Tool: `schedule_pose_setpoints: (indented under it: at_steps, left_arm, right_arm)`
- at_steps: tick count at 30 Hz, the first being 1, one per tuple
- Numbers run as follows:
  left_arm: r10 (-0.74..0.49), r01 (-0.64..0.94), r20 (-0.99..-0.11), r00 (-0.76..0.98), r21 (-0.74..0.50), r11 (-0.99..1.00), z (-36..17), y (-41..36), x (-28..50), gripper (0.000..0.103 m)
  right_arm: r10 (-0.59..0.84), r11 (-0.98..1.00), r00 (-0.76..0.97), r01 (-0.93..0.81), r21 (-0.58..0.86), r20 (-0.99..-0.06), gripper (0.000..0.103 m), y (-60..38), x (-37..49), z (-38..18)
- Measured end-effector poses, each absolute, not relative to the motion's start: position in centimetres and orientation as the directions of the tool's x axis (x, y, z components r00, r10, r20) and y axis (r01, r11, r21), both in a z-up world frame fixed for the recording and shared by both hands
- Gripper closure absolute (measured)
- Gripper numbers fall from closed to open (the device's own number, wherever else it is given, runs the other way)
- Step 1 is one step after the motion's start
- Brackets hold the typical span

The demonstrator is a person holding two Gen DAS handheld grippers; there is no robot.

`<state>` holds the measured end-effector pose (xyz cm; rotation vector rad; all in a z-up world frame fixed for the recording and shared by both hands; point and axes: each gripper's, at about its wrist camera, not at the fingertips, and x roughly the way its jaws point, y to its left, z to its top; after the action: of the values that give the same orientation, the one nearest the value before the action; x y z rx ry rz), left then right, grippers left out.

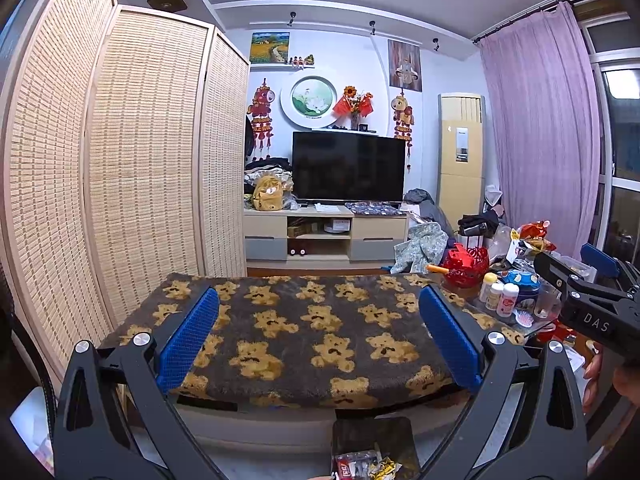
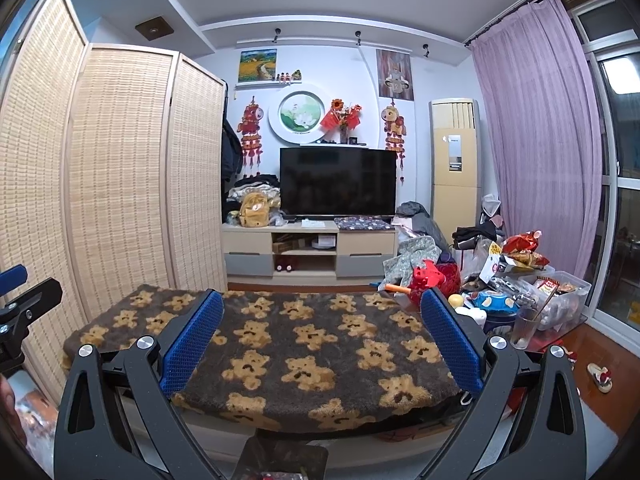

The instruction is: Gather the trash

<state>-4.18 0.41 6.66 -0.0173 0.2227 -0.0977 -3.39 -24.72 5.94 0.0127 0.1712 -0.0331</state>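
A dark bin stands on the floor below the table's near edge, with crumpled wrappers inside; it also shows in the right wrist view. The table carries a brown teddy-bear blanket, also in the right wrist view. My left gripper is open and empty above the blanket's near part. My right gripper is open and empty, held at the same height; it shows at the right edge of the left wrist view.
A cluttered side table with bottles, a glass, snack bags and a red basket stands right of the blanket. A bamboo folding screen is on the left. A TV on a cabinet stands at the far wall.
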Motion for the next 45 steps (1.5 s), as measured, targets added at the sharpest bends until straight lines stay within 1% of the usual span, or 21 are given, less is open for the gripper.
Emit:
schedule_pose_setpoints:
  at_steps: [14,25,31,33,38,45]
  left_arm:
    - [-0.096,0.091,-0.209,0.973,-0.032,0.995,6.92,0.45,-4.46,0.008]
    - [-0.086,0.086,-0.214,0.973,-0.012,0.996,6.77,-0.09,-4.46,0.008]
    - [-0.073,0.067,-0.256,0.964,-0.031,0.997,6.55,0.06,-3.78,0.008]
    - [-0.075,0.069,-0.255,0.964,-0.035,0.997,6.46,0.12,-3.76,0.008]
    - [-0.056,0.053,-0.22,0.974,-0.02,0.998,6.59,0.11,-4.22,0.008]
    - [-0.071,0.067,-0.237,0.969,-0.025,0.997,6.54,0.05,-4.27,0.008]
  right_arm:
    - [-0.029,0.999,0.986,0.031,0.009,-0.166,0.003,-24.35,-3.41,5.74]
    - [-0.032,0.999,0.985,0.034,0.011,-0.172,0.003,-24.28,-3.54,5.76]
    - [-0.033,0.999,0.984,0.036,0.012,-0.175,0.003,-24.32,-3.52,5.78]
    - [-0.031,0.999,0.984,0.034,0.012,-0.177,0.003,-24.26,-3.5,5.73]
    - [-0.027,0.999,0.981,0.03,0.013,-0.192,0.003,-24.32,-3.2,5.49]
    - [-0.027,0.999,0.982,0.031,0.017,-0.189,0.003,-24.44,-3.19,5.46]
